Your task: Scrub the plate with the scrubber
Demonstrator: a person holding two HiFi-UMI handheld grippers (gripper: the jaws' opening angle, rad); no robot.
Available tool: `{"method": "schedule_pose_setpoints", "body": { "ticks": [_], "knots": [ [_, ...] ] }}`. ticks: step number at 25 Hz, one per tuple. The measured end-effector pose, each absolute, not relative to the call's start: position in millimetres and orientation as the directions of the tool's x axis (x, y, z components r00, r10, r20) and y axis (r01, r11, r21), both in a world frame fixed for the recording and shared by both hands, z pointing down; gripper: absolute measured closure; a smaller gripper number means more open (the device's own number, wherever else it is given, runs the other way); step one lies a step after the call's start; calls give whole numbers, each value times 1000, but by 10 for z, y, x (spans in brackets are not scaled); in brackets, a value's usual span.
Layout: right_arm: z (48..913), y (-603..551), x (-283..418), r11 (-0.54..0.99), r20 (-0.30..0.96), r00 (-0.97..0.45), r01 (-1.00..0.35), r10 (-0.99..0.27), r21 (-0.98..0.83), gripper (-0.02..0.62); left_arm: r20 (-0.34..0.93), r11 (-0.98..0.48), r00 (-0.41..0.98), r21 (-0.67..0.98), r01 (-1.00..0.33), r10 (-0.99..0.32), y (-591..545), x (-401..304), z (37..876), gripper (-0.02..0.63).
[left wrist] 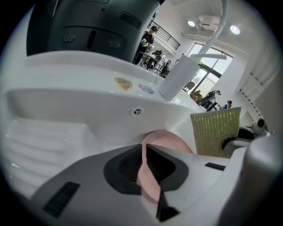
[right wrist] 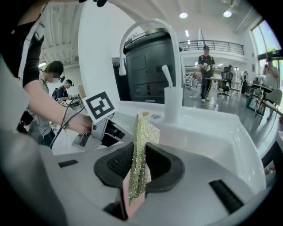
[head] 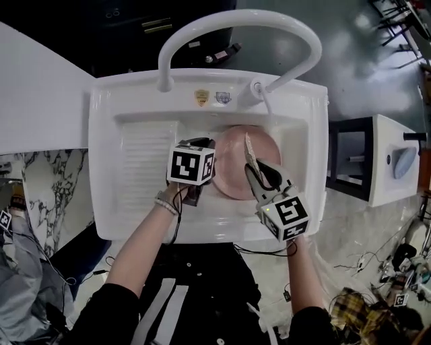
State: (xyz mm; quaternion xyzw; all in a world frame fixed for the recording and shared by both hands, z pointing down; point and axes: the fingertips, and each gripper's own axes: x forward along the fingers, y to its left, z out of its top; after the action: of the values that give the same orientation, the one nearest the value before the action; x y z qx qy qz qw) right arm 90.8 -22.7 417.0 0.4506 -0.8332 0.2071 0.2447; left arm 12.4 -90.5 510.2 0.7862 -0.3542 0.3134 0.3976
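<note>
**Surface:** surface [head: 108, 202], a white moulded sink unit. A ribbed drainboard [head: 145, 162] lies left of the left hand-held gripper, and the basin [head: 293, 145] lies under and ahead of both hand-held grippers.

**Room:** open hall with ceiling lights and a grey-green floor [head: 363, 67]. People [right wrist: 205, 57] stand far beyond the right hand-held gripper's jaws.

**Fittings:**
- White faucet [head: 259, 91] at the back rim, ahead of both hand-held grippers.
- Arched white tube [head: 236, 20] spanning above the faucet.
- Two small stickers [head: 212, 98] on the back rim.
- Round overflow opening [left wrist: 137, 111] straight ahead of the left jaws.

**Surroundings:**
- Dark cabinet [right wrist: 148, 66] behind the unit.
- White counter [head: 40, 87] and marble-patterned panel [head: 40, 182], well left of the left hand-held gripper.
- White stand [head: 394, 158], well right of the right one.
- Loose cables [head: 377, 263] on the floor, to the right and behind.

**Left hand-held gripper** [head: 207, 149] [left wrist: 148, 154]: jaws closed on the left rim of the plate, which sits edge-on between the pads.

**Plate** [head: 232, 168] [left wrist: 172, 141]: pink and round, over the basin between the two hand-held grippers. Whether it rests on the basin floor cannot be told.

**Right hand-held gripper** [head: 254, 167] [right wrist: 139, 161]: jaws clamped on the lower end of the scrubber.

**Scrubber** [head: 250, 153] [right wrist: 142, 141] [left wrist: 216, 130]: gold-green mesh with a pink backing, standing up out of the jaws. It lies over the right half of the plate's face. Contact with the plate is not clear.
</note>
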Motion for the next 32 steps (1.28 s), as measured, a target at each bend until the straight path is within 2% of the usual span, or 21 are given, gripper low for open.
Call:
{"method": "schedule_pose_setpoints", "body": {
  "ticks": [2,12,26,29,32],
  "knots": [
    [4002,-206,909,486,559,-455,-868,-693,-104,518,751,-452,551,375,-809,-363,-875,94,4908,604],
    [3256,132,891,460,420,-424,-888,-803,-17,519,561,-546,563,221,-808,-607,-593,1,3724,604],
    [2397,616,845,437,310,-397,-897,-864,67,520,311,-548,534,46,-835,-787,34,-349,2375,605],
    [2252,680,828,451,225,-424,-889,-877,80,520,270,-540,525,21,-842,-807,148,-414,2188,606],
    [2178,765,853,447,201,-424,-890,-883,89,520,244,-536,520,-1,-844,-819,271,-439,2066,604]
  ]
}}
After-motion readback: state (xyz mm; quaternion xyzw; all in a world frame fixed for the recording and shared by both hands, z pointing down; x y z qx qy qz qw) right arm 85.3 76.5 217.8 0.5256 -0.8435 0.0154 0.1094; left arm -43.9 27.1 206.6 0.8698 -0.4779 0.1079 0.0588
